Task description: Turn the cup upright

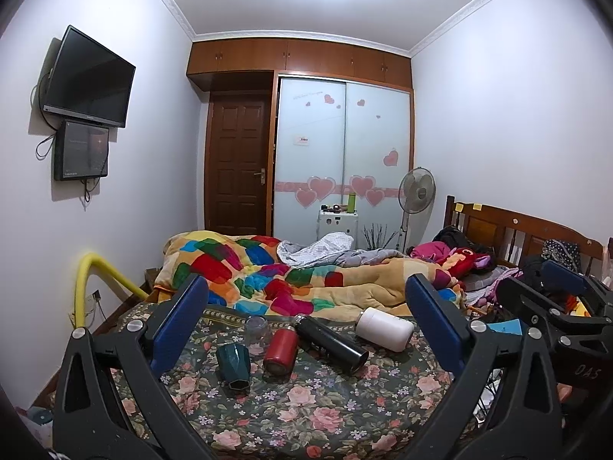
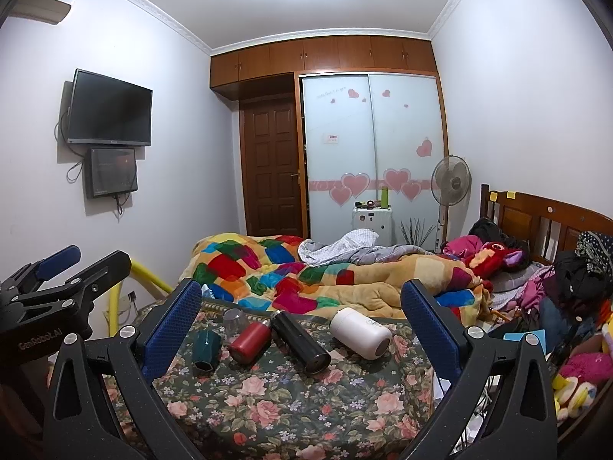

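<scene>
Nearby, on the bed's floral cover [image 1: 306, 414], a dark green faceted cup [image 1: 233, 366] lies tipped, beside a red bottle [image 1: 281, 349], black flask [image 1: 330, 343] and white jar [image 1: 384, 328]. Both the left tool [image 1: 306, 329] and right tool [image 2: 300, 329] hover wide open, holding nothing. The cup looks rigid, probably ceramic, slippery; gripping across its flat sides seems safest.
</scene>
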Motion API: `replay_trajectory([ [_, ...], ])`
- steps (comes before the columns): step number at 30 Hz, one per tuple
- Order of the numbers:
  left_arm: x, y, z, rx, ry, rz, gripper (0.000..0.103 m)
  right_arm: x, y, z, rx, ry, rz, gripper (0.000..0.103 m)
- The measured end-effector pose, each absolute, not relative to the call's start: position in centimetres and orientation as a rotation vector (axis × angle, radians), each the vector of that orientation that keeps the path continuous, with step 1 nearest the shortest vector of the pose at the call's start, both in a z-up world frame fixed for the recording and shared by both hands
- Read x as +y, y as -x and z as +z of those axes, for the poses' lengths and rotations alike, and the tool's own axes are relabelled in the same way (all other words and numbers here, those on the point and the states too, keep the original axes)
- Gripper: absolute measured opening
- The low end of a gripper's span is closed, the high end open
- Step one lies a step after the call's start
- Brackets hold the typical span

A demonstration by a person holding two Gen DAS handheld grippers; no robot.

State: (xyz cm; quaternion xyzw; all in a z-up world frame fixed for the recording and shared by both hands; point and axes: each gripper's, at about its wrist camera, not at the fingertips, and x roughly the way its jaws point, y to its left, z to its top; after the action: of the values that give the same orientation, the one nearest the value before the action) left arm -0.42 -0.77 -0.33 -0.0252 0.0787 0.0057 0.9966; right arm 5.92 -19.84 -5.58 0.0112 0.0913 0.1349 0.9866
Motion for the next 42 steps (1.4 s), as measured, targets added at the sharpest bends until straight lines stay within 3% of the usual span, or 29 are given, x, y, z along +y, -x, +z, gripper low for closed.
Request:
replay_trajectory([
  [42,-0.4,0.3,-0.3,0.152,0.067,0.023,0.103,-18.7,-6.2,-5.5,0.183,-0.014,0.275,0.103],
])
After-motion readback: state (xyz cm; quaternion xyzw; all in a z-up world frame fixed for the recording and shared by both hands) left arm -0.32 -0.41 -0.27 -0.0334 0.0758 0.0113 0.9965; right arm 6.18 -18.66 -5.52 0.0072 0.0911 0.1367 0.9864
